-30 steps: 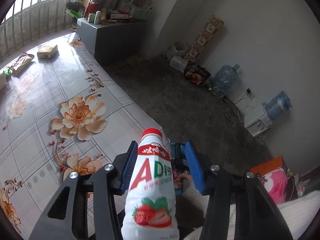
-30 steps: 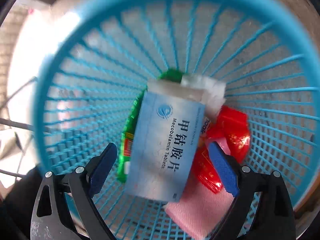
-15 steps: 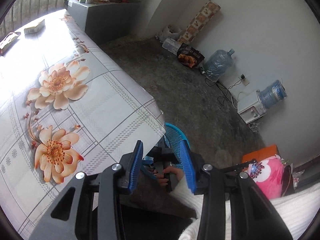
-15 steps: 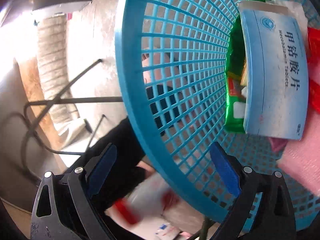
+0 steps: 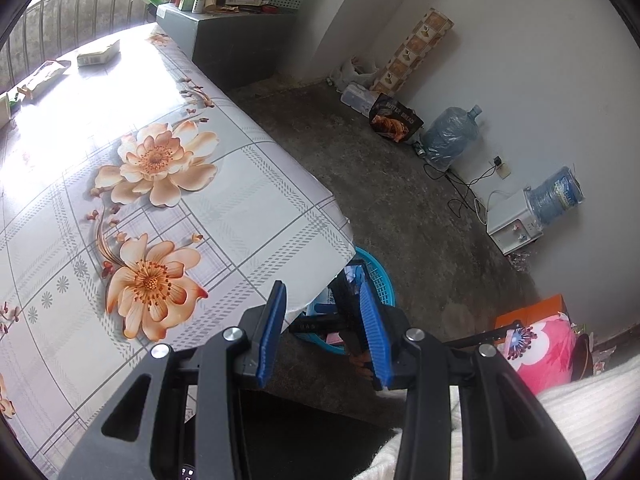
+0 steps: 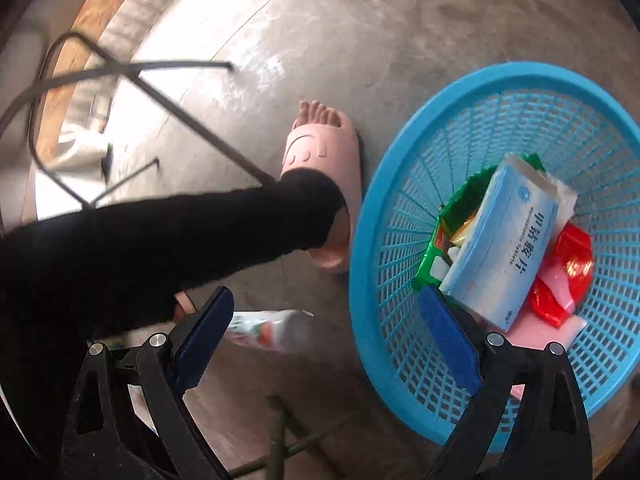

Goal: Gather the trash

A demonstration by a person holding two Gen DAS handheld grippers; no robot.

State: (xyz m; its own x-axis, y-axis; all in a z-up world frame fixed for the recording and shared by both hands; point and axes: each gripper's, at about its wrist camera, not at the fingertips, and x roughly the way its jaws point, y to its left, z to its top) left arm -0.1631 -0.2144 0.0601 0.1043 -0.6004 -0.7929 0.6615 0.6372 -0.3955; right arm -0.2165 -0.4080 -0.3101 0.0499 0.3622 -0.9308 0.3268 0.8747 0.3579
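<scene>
A blue plastic basket (image 6: 384, 240) stands on the concrete floor and holds a light blue medicine box (image 6: 504, 248), a green packet (image 6: 452, 216), a red wrapper (image 6: 568, 264) and a pink piece. A white bottle with a strawberry label (image 6: 268, 328) lies on the floor left of the basket, outside it. My right gripper (image 6: 324, 340) is open and empty above the floor between bottle and basket. My left gripper (image 5: 320, 336) is open and empty over the table's corner; the basket (image 5: 380, 280) shows below it.
A flowered tablecloth covers the table (image 5: 140, 200), with small boxes (image 5: 98, 52) at its far end. A leg in black with a pink slipper (image 6: 320, 160) stands beside the basket. Metal chair legs (image 6: 160, 92) are to the left. Water jugs (image 5: 452, 136) line the wall.
My left gripper let go of the strawberry bottle, which now lies on the floor beside the basket. The right gripper swung left from over the basket toward the floor.
</scene>
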